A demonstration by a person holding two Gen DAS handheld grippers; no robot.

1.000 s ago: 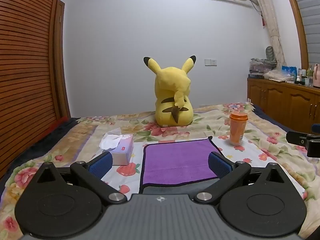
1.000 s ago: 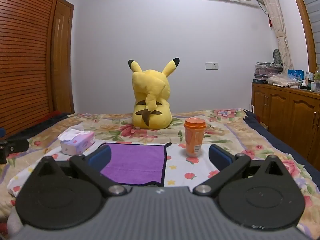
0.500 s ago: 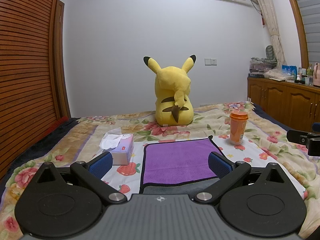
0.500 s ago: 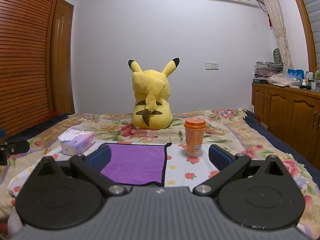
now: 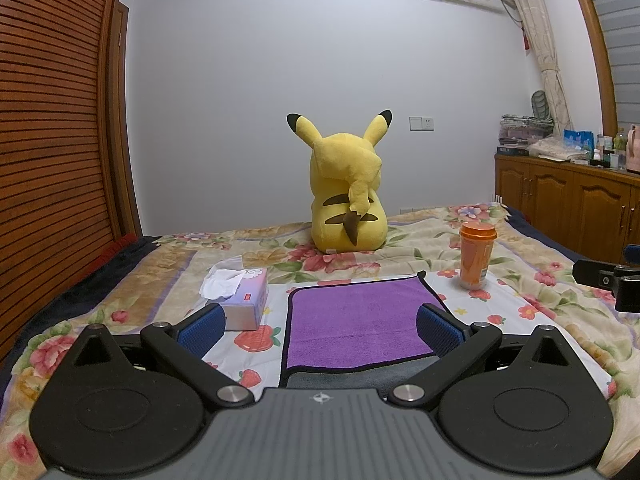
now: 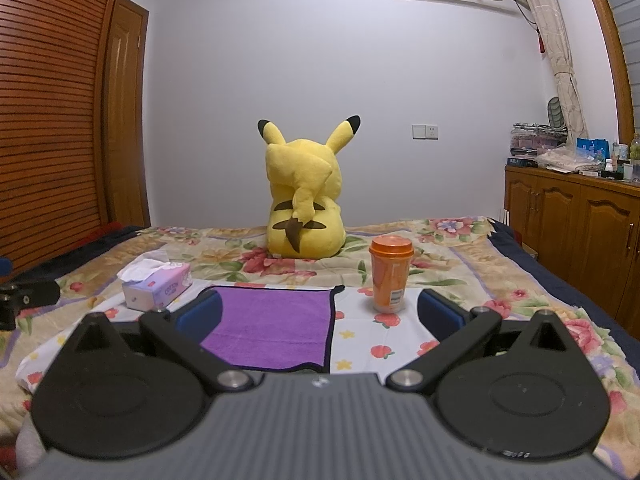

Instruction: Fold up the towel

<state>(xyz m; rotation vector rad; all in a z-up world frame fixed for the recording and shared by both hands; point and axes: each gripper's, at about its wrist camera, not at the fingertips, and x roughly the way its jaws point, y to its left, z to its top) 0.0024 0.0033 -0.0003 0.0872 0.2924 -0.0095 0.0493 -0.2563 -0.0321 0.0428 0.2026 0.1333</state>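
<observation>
Both tools point(image 5: 320, 326) point(image 6: 319, 314) wide open, empty-handed

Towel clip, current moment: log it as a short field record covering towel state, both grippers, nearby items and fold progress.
surface: bed with floral blanket
towel: purple towel, lying flat and spread out
left gripper: left gripper open, holding nothing
right gripper: right gripper open, holding nothing
left of towel: tissue box
right of towel: orange cup, upright, lid on
behind towel: yellow plush toy
fold progress: not started
</observation>
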